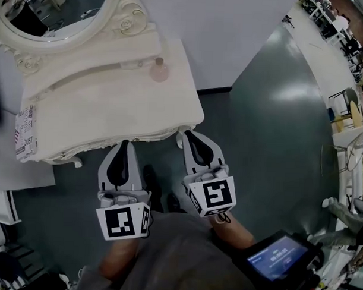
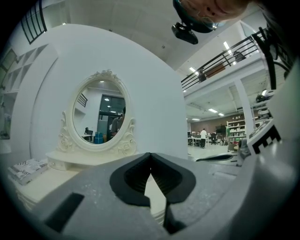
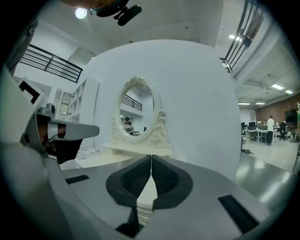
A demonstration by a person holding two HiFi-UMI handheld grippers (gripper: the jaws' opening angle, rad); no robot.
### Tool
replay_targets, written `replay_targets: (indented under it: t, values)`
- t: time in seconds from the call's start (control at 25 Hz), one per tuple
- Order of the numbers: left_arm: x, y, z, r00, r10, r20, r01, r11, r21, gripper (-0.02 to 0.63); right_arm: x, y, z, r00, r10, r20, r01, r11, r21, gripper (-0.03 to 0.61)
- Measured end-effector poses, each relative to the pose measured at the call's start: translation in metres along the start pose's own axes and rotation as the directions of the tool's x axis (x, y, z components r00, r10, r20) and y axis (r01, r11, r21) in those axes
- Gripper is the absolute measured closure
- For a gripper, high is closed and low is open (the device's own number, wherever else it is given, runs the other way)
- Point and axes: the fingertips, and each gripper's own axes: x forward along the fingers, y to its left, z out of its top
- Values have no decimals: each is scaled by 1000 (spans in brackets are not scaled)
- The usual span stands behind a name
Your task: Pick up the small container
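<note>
The small container point(image 1: 159, 70), a pale pink round jar with a lid, stands near the back right of the white dressing table point(image 1: 111, 109). My left gripper point(image 1: 123, 144) hovers just off the table's front edge, its jaws shut on nothing. To its right, my right gripper point(image 1: 188, 134) sits at the front right corner, also shut and empty. In the left gripper view the jaws point(image 2: 150, 154) meet in front of the table top. The right gripper view shows the same closed tips point(image 3: 151, 157). Neither gripper view shows the container.
An oval mirror point(image 1: 52, 12) in an ornate white frame stands at the table's back. Printed papers point(image 1: 25, 133) lie on its left end. A white wall panel point(image 1: 233, 30) rises behind. Dark green floor point(image 1: 277, 127) spreads to the right, with shelving point(image 1: 349, 117) beyond.
</note>
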Motion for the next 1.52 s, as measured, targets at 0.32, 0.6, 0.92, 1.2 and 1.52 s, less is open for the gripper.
replay_targets:
  t: [0.32, 0.6, 0.92, 1.2, 1.52]
  values:
    - [57, 45, -2, 999, -28, -15, 28, 1000, -7, 600, 70, -12, 3, 999, -48, -24, 48, 999, 1, 563]
    - [105, 84, 9, 998, -69, 2, 69, 998, -6, 600, 127, -21, 22, 994, -105, 0, 105, 994, -1, 563]
    - [151, 116, 22, 990, -134, 42, 134, 991, -10, 600, 174, -20, 39, 990, -142, 7, 142, 989, -38, 563]
    - [173, 120, 23, 984, -172, 49, 172, 985, -3, 600, 182, -29, 41, 981, -194, 20, 194, 980, -31, 563]
    - [200, 118, 26, 984, -173, 39, 173, 985, 11, 600, 188, -49, 40, 978, -208, 22, 208, 978, -5, 563]
